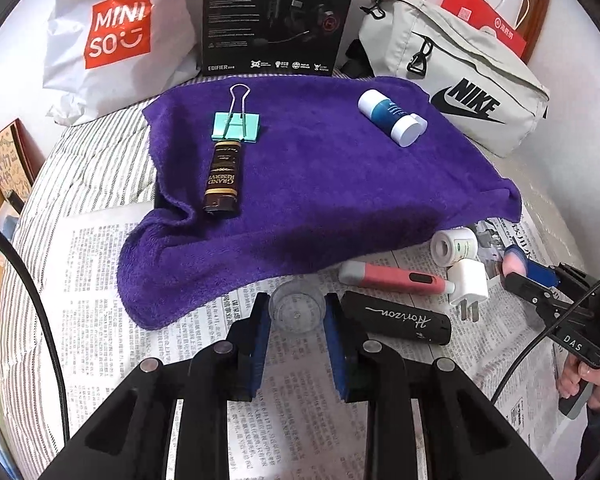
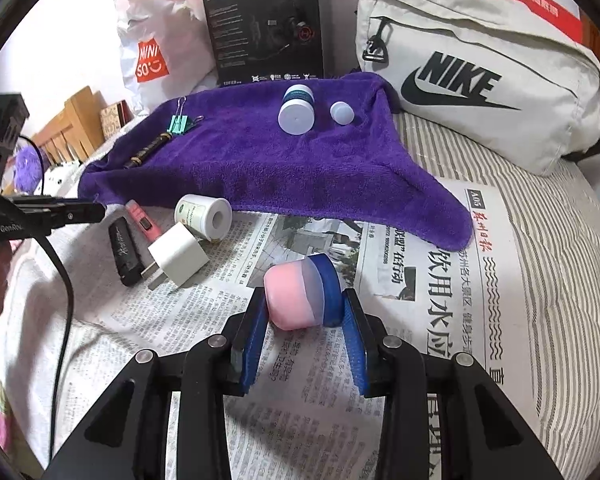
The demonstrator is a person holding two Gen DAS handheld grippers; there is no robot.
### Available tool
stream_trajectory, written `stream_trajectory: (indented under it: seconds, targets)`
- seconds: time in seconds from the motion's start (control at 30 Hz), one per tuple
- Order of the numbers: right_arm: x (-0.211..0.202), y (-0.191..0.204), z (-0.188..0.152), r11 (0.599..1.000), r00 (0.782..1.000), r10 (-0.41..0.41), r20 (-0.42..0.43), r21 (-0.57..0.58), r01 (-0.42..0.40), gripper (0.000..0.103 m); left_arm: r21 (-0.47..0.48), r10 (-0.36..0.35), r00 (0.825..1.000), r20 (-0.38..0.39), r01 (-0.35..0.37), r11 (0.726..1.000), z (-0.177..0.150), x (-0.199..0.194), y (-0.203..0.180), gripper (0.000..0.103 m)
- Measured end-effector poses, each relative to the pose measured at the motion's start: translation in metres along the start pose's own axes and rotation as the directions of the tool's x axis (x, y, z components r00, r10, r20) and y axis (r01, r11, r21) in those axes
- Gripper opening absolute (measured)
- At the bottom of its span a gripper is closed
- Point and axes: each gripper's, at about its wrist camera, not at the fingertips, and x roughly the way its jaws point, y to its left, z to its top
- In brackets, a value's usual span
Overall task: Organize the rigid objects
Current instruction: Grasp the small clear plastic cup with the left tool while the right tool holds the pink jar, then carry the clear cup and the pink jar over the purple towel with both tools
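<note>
Your left gripper has a small clear plastic cup between its blue pads, lying on the newspaper; the pads look to be touching both sides, so read it as gripped, though the clear wall makes contact hard to confirm. Your right gripper straddles a pink-and-blue jar, pads against its ends, its axis running 9 to 3 across the fingers.

The purple towel lies at 12 o'clock from both grippers, just past the cup. Judged destination: the binder clip, brown tube and blue-white bottle already lie on it.

On the paper at 2 o'clock of the left gripper: black case, pink pen-like tool, white plug, white roll.

The jar's far side is hidden; whether either item is lifted, you cannot tell.
</note>
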Motion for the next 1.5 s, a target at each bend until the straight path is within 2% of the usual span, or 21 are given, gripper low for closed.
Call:
stream_trajectory:
  seconds: [0.3, 0.4, 0.97, 1.23, 1.5]
  targets:
    - [-0.010, -0.003, 0.003, 1.000, 1.000, -0.001, -0.011, 0.007, 0.002, 0.036, -0.013, -0.023, 1.000, 0.014, 0.023, 1.000, -0.002, -0.011, 0.005, 0.025]
    - [-0.016, -0.003, 0.008, 1.000, 1.000, 0.020, 0.001, 0.018, -0.020, 0.036, -0.011, -0.025, 1.000, 0.019, 0.025, 1.000, 0.000, -0.016, 0.005, 0.025]
    - [-0.021, 0.000, 0.061, 0.999, 0.998, 0.016, 0.054, -0.053, -0.013, 0.036, -0.005, -0.014, 0.998, 0.059, 0.014, 1.000, 0.028, -0.030, 0.012, 0.025]
    - [0.000, -0.006, 0.101, 0.999, 0.998, 0.009, 0.069, -0.054, -0.006, 0.036, 0.007, -0.016, 0.998, 0.068, 0.016, 1.000, 0.052, -0.022, 0.017, 0.025]
    - [0.047, -0.013, 0.132, 0.998, 1.000, 0.001, 0.025, -0.063, 0.001, 0.036, 0.011, -0.003, 0.999, 0.050, 0.002, 1.000, 0.073, -0.004, 0.024, 0.025]
